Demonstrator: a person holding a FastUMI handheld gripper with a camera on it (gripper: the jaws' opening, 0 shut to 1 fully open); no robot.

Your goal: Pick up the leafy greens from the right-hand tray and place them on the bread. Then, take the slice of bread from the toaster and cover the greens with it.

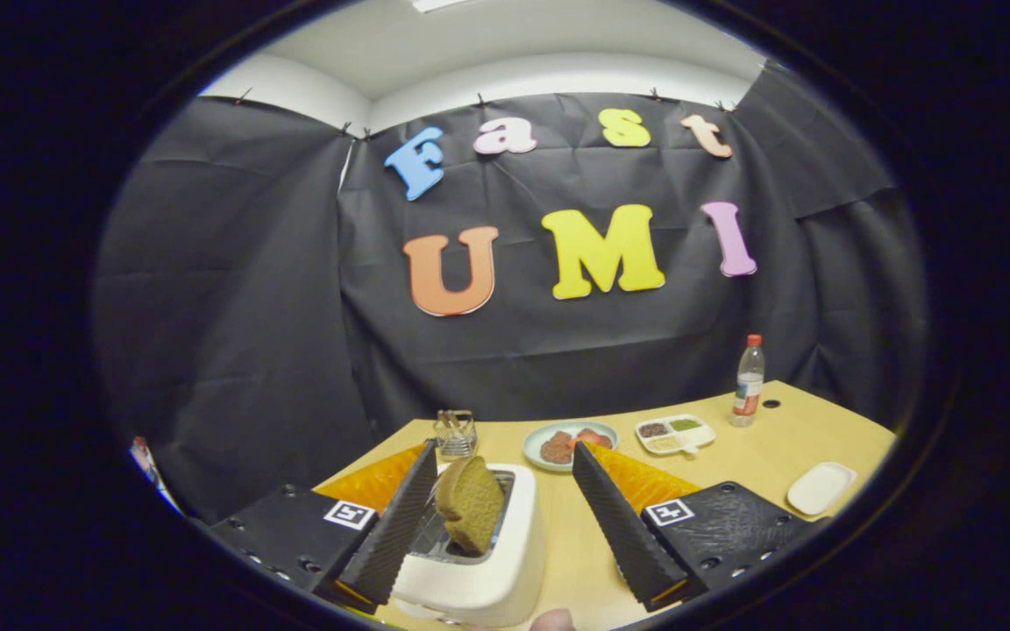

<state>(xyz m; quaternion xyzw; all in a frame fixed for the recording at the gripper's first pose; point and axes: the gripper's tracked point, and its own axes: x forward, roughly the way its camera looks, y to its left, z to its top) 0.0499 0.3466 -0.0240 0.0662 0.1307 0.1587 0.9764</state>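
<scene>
Bread slice standing tilted in the toaster slot, between our open fingers. We should centre them, close on both flat faces, then lift straight up. Beyond, a plate on the surface.

A staged recording booth: black cloth wall behind a table holding a toaster.
</scene>
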